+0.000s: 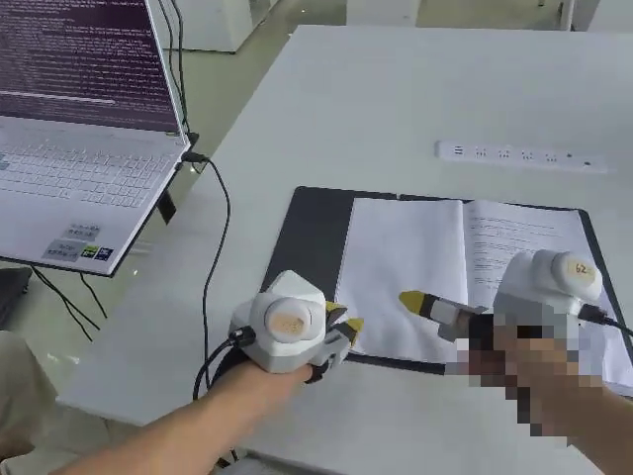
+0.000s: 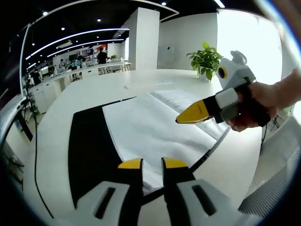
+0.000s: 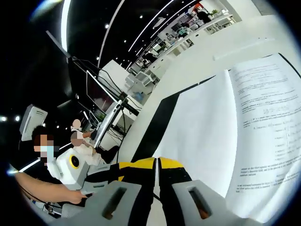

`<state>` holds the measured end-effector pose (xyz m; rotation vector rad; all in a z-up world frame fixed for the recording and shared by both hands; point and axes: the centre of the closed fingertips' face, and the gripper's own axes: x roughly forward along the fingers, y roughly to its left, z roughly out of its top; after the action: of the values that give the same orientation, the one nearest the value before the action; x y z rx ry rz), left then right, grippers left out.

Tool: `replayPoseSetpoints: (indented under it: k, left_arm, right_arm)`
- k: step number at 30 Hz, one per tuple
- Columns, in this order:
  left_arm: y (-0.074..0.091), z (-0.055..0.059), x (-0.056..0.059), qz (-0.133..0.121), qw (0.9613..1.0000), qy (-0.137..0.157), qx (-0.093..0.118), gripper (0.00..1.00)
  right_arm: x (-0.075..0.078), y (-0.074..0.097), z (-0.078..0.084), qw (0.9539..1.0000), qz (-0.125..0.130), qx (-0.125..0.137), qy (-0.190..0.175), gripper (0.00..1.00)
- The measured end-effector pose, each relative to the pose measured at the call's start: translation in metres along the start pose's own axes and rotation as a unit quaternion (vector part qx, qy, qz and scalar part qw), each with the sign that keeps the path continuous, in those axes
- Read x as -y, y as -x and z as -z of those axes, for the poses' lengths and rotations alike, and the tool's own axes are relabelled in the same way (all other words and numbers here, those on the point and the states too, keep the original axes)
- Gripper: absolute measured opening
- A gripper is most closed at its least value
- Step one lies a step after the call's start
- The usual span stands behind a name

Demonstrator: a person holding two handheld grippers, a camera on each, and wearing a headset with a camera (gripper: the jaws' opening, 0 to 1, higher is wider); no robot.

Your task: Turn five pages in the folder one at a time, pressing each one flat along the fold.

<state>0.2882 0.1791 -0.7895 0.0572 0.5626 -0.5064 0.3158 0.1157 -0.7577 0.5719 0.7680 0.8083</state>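
White tabletop (image 1: 396, 99) in a bright open-plan office, with a potted plant (image 2: 205, 60) standing beyond its edge. At the tabletop's left edge an open laptop (image 1: 79, 129) shows a screen of text. A black cable (image 1: 220, 228) loops from the laptop's right side down the left part of the tabletop toward the near edge.

The left gripper (image 1: 344, 317) sits at the near left corner of the folder (image 1: 312, 233), which lies open and flat close to the tabletop's near edge. Seen in the left gripper view, the left gripper (image 2: 152, 164) has its yellow-tipped jaws parted by a narrow gap with nothing between them, at the near edge of the blank left page (image 1: 406, 267); whether they touch the paper cannot be told.

The right gripper (image 1: 415, 300) is above the near part of the pages beside the fold, pointing left across the blank page. Its jaws are pressed together and empty. Just right of the fold lies the printed page (image 1: 514, 233).

A white power strip (image 1: 519, 155) lies well apart from the folder, beyond its far right corner. Bare tabletop stretches from the folder's far edge to the far edge.
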Motion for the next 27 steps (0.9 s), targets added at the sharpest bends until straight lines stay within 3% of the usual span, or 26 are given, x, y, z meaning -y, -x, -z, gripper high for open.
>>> replayPoseSetpoints:
  k: [3, 6, 10, 14, 21, 27]
  left_arm:
    - [-0.009, 0.007, 0.000, -0.002, 1.0000, 0.004, -0.008, 0.15]
    - [-0.017, 0.017, -0.001, -0.005, 0.9998, 0.005, -0.021, 0.15]
    - [-0.018, 0.023, -0.002, -0.015, 0.9995, 0.009, -0.027, 0.14]
    - [-0.018, 0.024, -0.006, -0.029, 0.9994, 0.008, -0.019, 0.10]
    - [-0.018, 0.025, -0.006, -0.034, 0.9991, -0.020, -0.016, 0.10]
    - [-0.017, 0.024, -0.006, -0.037, 0.9990, -0.020, -0.017, 0.10]
  right_arm:
    - [0.015, 0.005, -0.019, 0.9999, 0.006, 0.009, -0.005, 0.00]
    - [0.025, 0.008, -0.031, 0.9999, 0.010, 0.010, -0.007, 0.00]
    - [0.040, 0.007, -0.044, 0.9996, 0.011, 0.015, -0.023, 0.00]
    - [0.055, 0.002, -0.049, 0.9991, 0.017, 0.013, -0.038, 0.00]
    - [0.071, -0.005, -0.055, 0.9977, 0.023, 0.013, -0.062, 0.00]
    - [0.091, -0.014, -0.066, 0.9934, 0.031, 0.020, -0.109, 0.00]
